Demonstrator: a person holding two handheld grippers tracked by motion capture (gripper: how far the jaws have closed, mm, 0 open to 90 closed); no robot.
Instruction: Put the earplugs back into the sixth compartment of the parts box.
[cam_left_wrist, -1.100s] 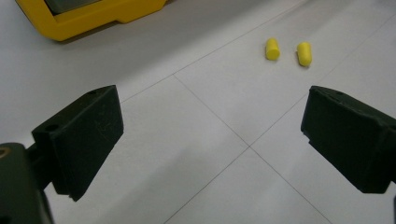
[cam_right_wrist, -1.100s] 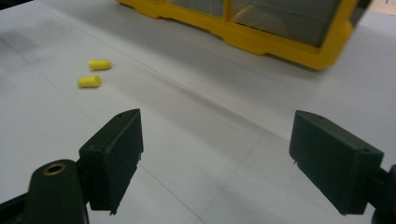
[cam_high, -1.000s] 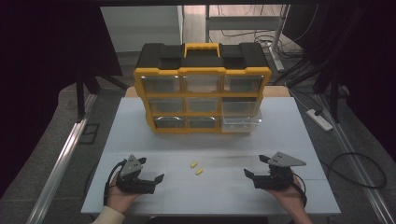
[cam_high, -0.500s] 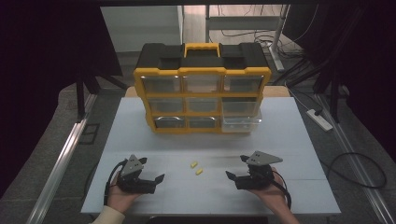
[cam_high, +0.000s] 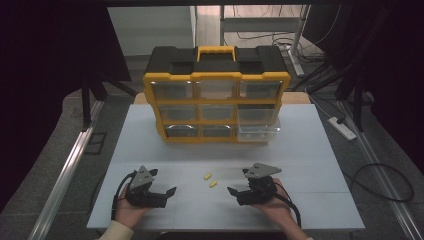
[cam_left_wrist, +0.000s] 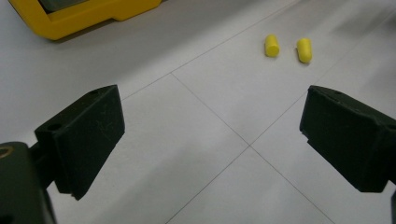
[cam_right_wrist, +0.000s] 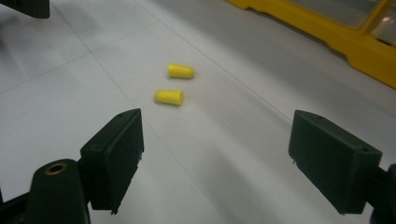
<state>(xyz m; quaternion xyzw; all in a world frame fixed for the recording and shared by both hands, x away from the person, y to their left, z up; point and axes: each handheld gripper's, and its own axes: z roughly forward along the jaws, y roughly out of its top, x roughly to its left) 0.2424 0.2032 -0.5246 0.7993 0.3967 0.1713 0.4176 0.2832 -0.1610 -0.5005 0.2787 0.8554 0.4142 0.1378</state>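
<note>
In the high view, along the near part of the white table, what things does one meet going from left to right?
Left black two-jaw gripper → farther small yellow foam cylinder → nearer small yellow foam cylinder → right black two-jaw gripper.

Landmark: organizer case (cam_high: 216, 100), standing upright at the far middle of the table (cam_high: 320, 160). Its bottom-right drawer (cam_high: 258, 132) sticks out toward the person. Two earplugs (cam_high: 210, 180) lie on the table in front of the case, roughly under its centre, just beside each other, not touching. Left gripper (cam_high: 167, 192) sits in front of the case's left end, near the table's near edge. Right gripper (cam_high: 235, 191) sits in front of the case's right half. Earplugs lie between the two grippers, slightly nearer the case.
</note>
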